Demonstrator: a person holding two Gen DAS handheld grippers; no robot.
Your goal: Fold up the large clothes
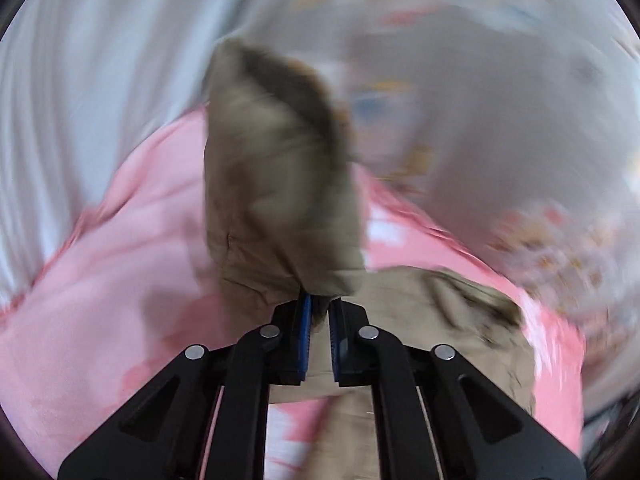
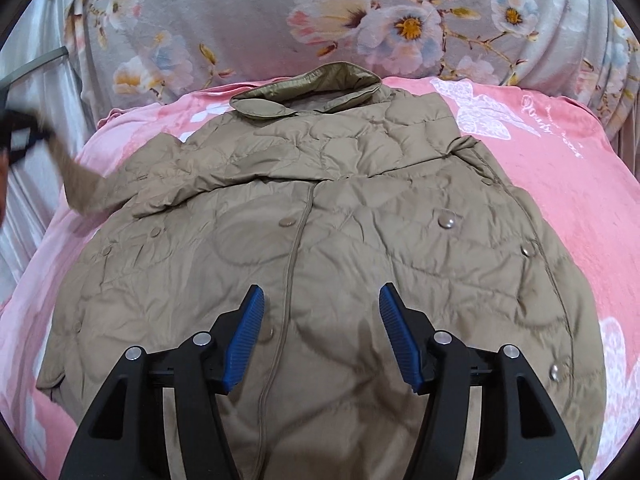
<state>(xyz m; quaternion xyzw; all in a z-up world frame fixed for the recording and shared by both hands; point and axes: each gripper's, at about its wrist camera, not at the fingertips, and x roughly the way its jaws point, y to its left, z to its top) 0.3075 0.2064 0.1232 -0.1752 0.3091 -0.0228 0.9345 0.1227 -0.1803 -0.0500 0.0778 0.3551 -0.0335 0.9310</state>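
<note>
A tan quilted jacket lies front up on a pink blanket, collar at the far end, with snap buttons down the front. My right gripper is open and empty, hovering over the jacket's lower front. My left gripper is shut on the jacket's sleeve and holds it lifted off the bed; the view is motion-blurred. In the right wrist view the left gripper shows at the far left edge with the sleeve stretched out from the jacket.
A grey floral quilt is piled behind the blanket. Pale curtain-like fabric hangs at the left. The rest of the jacket lies below the left gripper.
</note>
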